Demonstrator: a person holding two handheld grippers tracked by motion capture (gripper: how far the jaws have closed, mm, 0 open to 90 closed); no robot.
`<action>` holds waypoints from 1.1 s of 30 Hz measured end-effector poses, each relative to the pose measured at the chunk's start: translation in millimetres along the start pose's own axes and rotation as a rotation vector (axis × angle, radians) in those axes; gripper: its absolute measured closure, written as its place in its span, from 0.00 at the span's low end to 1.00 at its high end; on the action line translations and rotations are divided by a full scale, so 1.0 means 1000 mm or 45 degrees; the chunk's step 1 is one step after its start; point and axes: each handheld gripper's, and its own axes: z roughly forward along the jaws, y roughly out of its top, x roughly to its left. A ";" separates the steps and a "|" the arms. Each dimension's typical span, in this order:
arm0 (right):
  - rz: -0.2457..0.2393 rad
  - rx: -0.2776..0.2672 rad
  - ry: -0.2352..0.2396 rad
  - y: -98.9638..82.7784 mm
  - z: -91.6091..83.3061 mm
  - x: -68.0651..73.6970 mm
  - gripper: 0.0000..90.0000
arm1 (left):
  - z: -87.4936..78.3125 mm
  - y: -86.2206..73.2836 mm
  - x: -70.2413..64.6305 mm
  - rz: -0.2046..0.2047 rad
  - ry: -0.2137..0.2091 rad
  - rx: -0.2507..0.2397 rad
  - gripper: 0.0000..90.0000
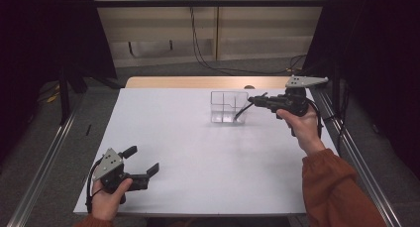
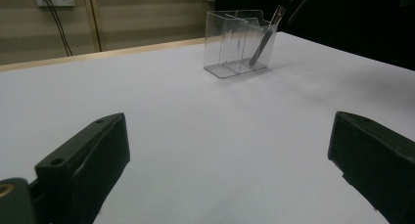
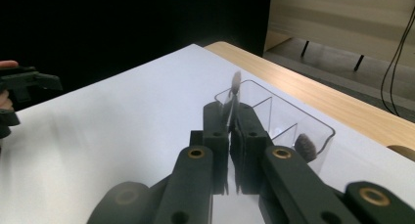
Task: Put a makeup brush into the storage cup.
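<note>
Your right gripper (image 3: 230, 136) is hiding most of what it is pinching: a thin brush (image 3: 235, 87), blurred, with just its tip clearing the clenched jaws. The brush in the left gripper view is leaning in the clear organizer (image 2: 240, 43) near the tabletop's far right corner. Glare is making the organizer's dividers hard to read. Your left gripper (image 1: 141, 162) is sitting released, holding nothing, at the near left corner.

Makeup brush (image 2: 266, 32) leans tilted inside clear divided organizer (image 2: 230, 40).
</note>
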 end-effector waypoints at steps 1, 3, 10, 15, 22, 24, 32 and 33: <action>-0.004 0.007 -0.007 0.002 0.001 -0.001 0.96 | 0.000 0.000 0.000 -0.001 0.000 0.000 0.02; -0.005 0.008 -0.014 0.004 0.003 -0.003 0.96 | 0.000 0.000 0.000 0.009 0.001 0.010 0.02; -0.035 0.048 -0.087 0.015 0.010 -0.010 0.96 | 0.002 -0.001 0.001 0.021 -0.010 0.029 0.02; -0.052 0.093 -0.127 0.020 0.019 -0.013 0.96 | 0.002 -0.001 0.001 0.019 -0.009 0.027 0.02; -0.031 0.154 -0.137 0.028 0.031 -0.025 0.96 | 0.003 -0.001 0.001 0.023 -0.009 0.034 0.02; -0.028 0.182 -0.139 0.029 0.034 -0.027 0.96 | 0.003 -0.001 0.001 0.020 -0.010 0.032 0.02; -0.016 0.245 -0.142 0.026 0.047 -0.033 0.96 | 0.003 -0.001 0.002 0.025 -0.010 0.036 0.03; -0.016 0.253 -0.141 0.026 0.048 -0.034 0.96 | 0.003 -0.001 0.002 0.029 -0.011 0.037 0.03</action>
